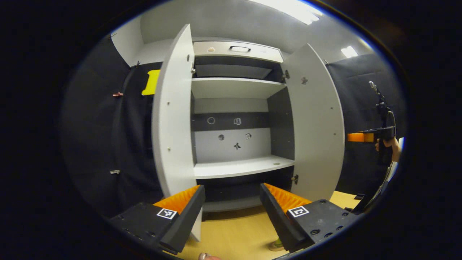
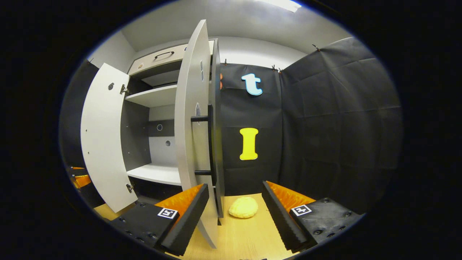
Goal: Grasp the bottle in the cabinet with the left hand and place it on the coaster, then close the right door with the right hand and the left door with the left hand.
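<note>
The grey cabinet (image 1: 234, 88) stands with both doors swung out, and its shelves (image 1: 242, 167) are bare. My left gripper (image 1: 231, 187) is open and empty in front of the lower shelf, between the left door (image 1: 173, 119) and the right door (image 1: 317, 119). In the right gripper view the right door (image 2: 193, 126) is seen nearly edge-on, its black handle (image 2: 209, 144) facing my open right gripper (image 2: 235, 185), which is close to the door's outer face. A small greenish and tan thing (image 1: 276, 246) peeks out beside the left gripper's finger, too little of it to identify.
A yellow bread-like lump (image 2: 243, 207) lies on the wooden table (image 2: 245, 234) just right of the right door. A hand holds the right gripper (image 1: 361, 137) out beyond that door. The left door (image 2: 103, 137) and the left gripper's orange (image 2: 80, 179) appear at the left.
</note>
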`<state>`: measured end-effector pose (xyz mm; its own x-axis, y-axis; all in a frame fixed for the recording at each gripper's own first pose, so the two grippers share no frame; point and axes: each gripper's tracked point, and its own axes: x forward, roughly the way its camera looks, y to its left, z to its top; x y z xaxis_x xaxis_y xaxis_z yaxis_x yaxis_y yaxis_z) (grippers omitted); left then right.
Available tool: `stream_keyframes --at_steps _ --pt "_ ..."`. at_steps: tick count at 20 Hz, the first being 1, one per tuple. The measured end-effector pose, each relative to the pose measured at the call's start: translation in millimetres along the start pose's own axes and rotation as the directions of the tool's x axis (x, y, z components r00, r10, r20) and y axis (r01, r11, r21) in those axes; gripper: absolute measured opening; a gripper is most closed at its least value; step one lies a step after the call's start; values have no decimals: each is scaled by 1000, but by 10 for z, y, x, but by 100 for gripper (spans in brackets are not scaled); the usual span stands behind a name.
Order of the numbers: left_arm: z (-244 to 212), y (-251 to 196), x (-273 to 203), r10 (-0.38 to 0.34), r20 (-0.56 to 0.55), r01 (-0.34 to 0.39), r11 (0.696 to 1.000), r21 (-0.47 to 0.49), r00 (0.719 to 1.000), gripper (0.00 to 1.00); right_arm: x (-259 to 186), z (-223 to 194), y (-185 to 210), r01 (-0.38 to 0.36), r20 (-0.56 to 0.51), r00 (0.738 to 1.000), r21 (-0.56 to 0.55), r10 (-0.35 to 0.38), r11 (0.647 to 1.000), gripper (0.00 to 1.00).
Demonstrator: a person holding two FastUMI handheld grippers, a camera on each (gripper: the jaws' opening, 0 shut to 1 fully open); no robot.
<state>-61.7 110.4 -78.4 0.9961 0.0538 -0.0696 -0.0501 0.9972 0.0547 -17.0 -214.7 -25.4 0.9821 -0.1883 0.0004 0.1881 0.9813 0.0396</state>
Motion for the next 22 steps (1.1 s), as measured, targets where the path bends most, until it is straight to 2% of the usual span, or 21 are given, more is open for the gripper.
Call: stream_keyframes --at_steps 2,5,10,15,19,22 --pt "-59 283 -167 77 -29 -77 997 -9 997 96 66 5 94 -49 -6 999 -40 49 998 98" --pt "-134 575 -415 170 -55 -172 985 -29 984 96 133 146 82 -65 12 998 -85 66 994 95" --pt "-246 790 -594 252 -77 -255 966 -31 965 96 170 234 233 -129 6 992 -60 130 990 95" --pt "-268 836 -660 261 -84 -266 963 -48 962 96 208 186 577 -203 -5 979 -25 203 979 96" --pt "-287 854 -656 273 -86 -274 962 0 958 96 294 194 740 -204 6 979 10 204 979 96" --pt "-310 855 -659 277 -93 -279 960 -5 956 96 365 171 887 -210 12 978 40 209 977 95"
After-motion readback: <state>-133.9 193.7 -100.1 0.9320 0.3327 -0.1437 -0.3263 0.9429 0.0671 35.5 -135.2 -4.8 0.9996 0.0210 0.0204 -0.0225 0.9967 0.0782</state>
